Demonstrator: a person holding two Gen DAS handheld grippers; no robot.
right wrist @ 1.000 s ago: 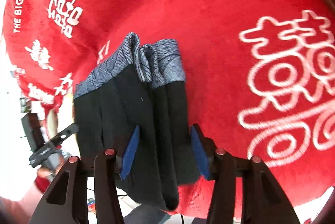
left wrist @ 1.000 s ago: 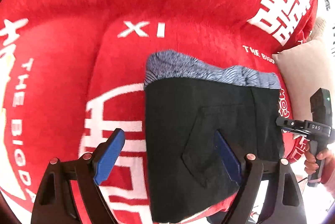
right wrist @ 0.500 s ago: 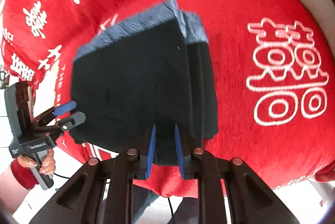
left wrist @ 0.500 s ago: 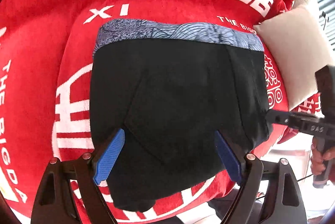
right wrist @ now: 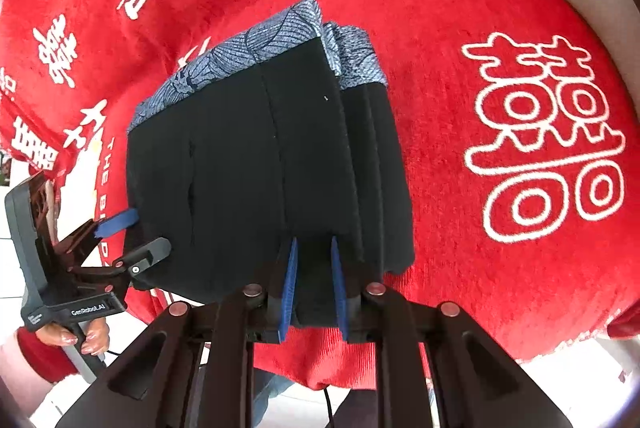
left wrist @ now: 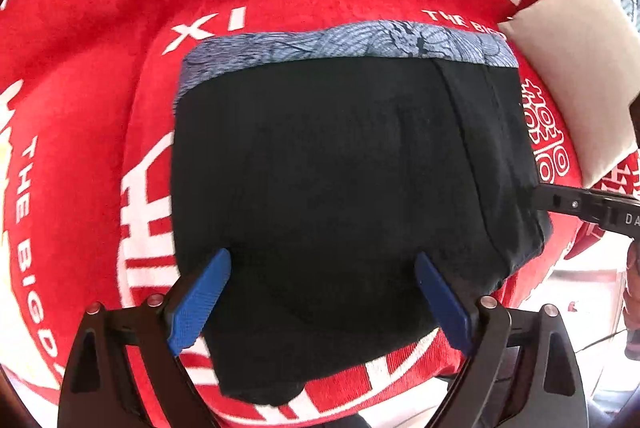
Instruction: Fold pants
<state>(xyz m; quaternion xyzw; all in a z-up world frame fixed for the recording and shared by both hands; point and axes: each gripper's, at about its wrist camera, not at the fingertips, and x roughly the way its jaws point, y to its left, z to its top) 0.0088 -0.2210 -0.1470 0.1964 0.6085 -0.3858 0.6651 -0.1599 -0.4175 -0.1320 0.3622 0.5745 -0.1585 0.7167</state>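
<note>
The black pants (left wrist: 332,188) with a blue patterned waistband (left wrist: 352,44) lie folded into a thick stack on the red blanket (left wrist: 100,48). My left gripper (left wrist: 320,292) is open, its blue pads astride the stack's near edge. My right gripper (right wrist: 314,276) is shut on the near edge of the folded pants (right wrist: 248,180). The waistband (right wrist: 240,56) points away from me in the right wrist view. The left gripper also shows in the right wrist view (right wrist: 128,236) at the stack's left edge. The right gripper's arm shows in the left wrist view (left wrist: 584,206) at the stack's right edge.
The red blanket (right wrist: 500,48) with white characters covers a rounded cushion surface. A beige pillow (left wrist: 572,76) lies at the right of the stack. The blanket's front edge drops off just below the pants, with pale floor (right wrist: 16,264) beyond.
My right gripper closed on the near edge of the pants. My left gripper moved in over the stack and stayed open. The stack now fills more of both views.
</note>
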